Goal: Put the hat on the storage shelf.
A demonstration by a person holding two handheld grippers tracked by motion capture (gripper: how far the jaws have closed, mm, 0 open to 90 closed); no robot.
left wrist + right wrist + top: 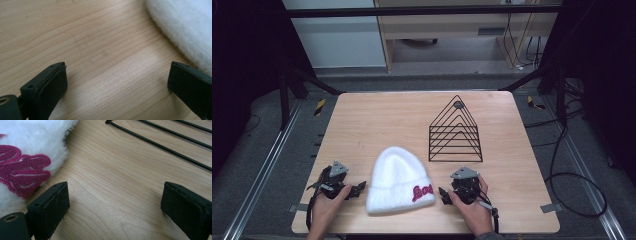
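A: Where is the fluffy white knitted beanie with pink embroidered lettering point(398, 180) found?

B: It is laid flat on the light wooden tabletop point(372, 120), near the front edge, between the two hand-held tools. Its cuff is turned toward the person, and the lettering is seen at the cuff's right end.

A: How is the left claw point(358, 188) set?

B: It is held low over the tabletop just beside the beanie's left edge, with its jaws spread wide apart. Only bare wood is seen between them in the left gripper view; the white fleece point(185, 27) is met at the far right, close to one jaw, though contact cannot be told.

A: And the right claw point(444, 195)?

B: It is also spread apart, nothing being gripped. It is pointed at the beanie's right end, and the pink lettering point(22, 170) is seen just beside its left jaw.

A: What else is placed there?

B: A black wire triangular rack point(455, 131) is stood behind the right hand point(474, 210), apart from the beanie.
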